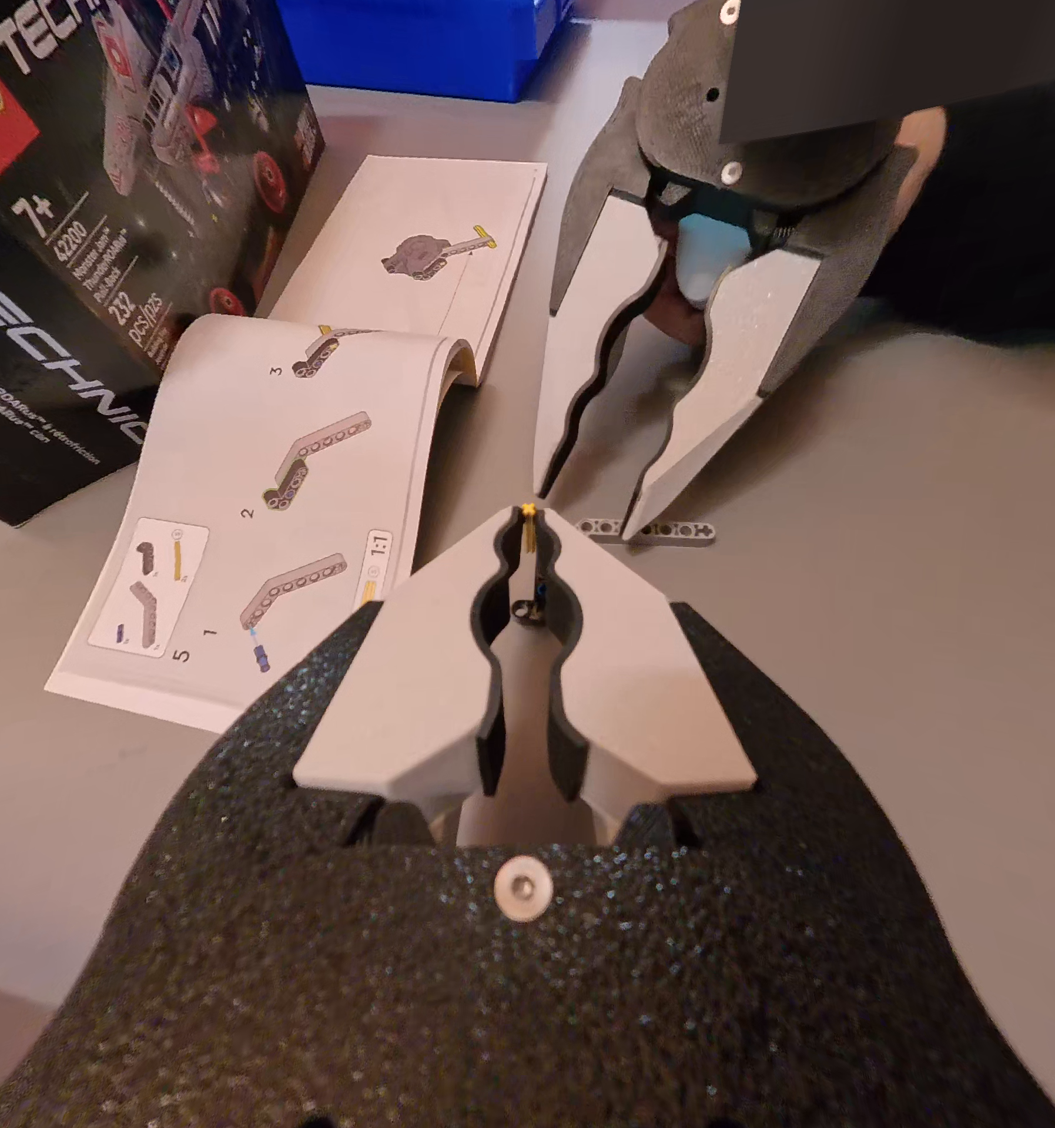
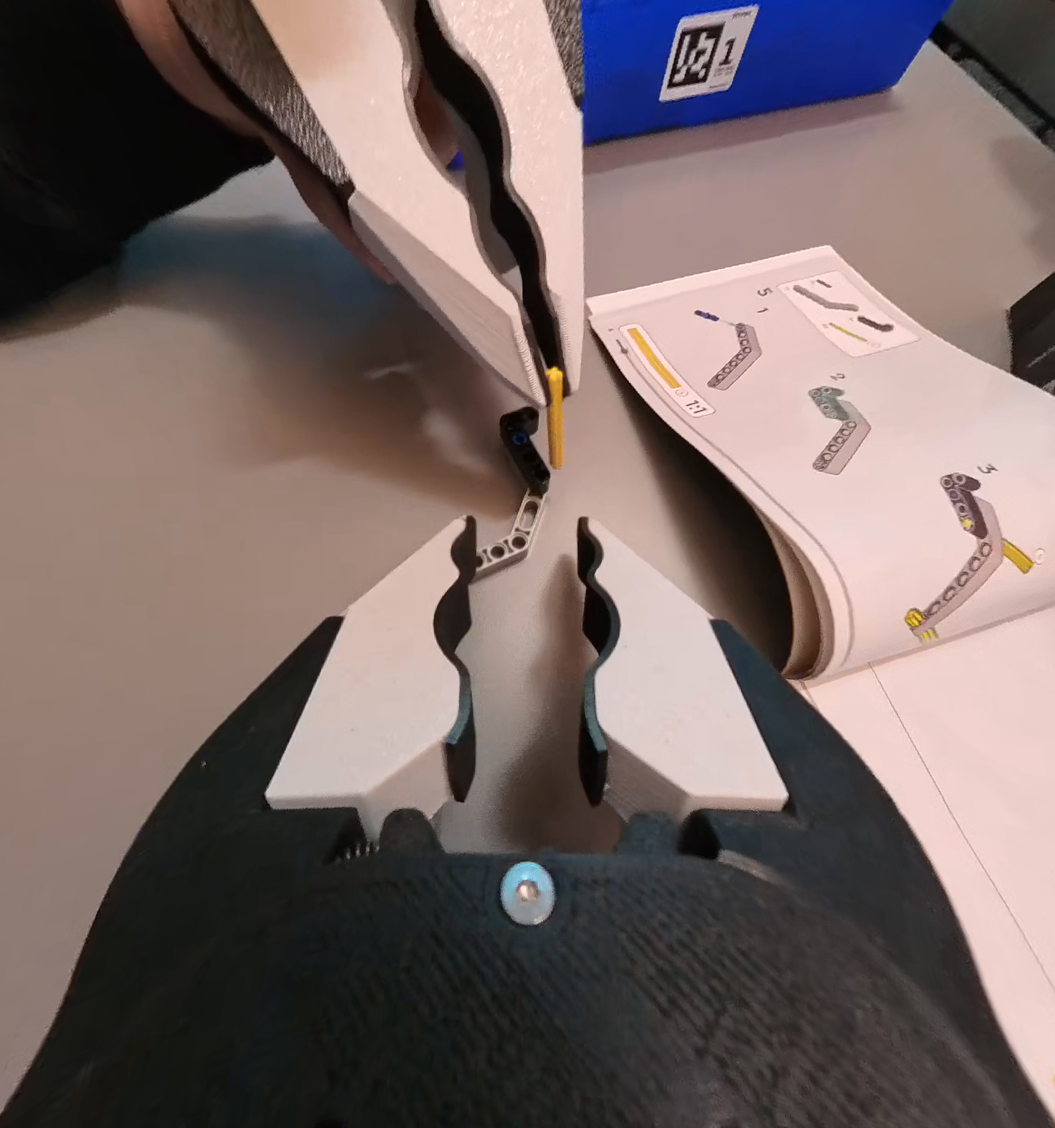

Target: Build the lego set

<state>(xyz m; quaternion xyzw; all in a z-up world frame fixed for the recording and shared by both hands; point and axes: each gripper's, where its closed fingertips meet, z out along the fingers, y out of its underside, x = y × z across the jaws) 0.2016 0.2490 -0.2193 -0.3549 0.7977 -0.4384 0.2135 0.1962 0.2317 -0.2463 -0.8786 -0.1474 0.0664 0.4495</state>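
My left gripper (image 1: 529,509) is shut on a thin yellow axle (image 1: 529,525) and holds it upright, tip down. In the right wrist view it (image 2: 552,378) comes in from above, with the axle (image 2: 554,421) just beside a black angled piece (image 2: 522,448) that carries a blue pin. That black piece sits on the end of a grey bent beam (image 2: 506,543) lying on the table. My right gripper (image 2: 525,524) is open, and one fingertip (image 2: 460,537) rests on the beam's near end. In the left wrist view the right gripper (image 1: 586,513) stands on the beam (image 1: 665,530).
An open instruction booklet (image 1: 256,519) (image 2: 818,458) lies beside the work spot. A black Lego box (image 1: 85,244) stands behind it. A blue bin (image 1: 427,43) (image 2: 757,61) is at the table's far side. A person's hand (image 2: 329,201) holds the left gripper.
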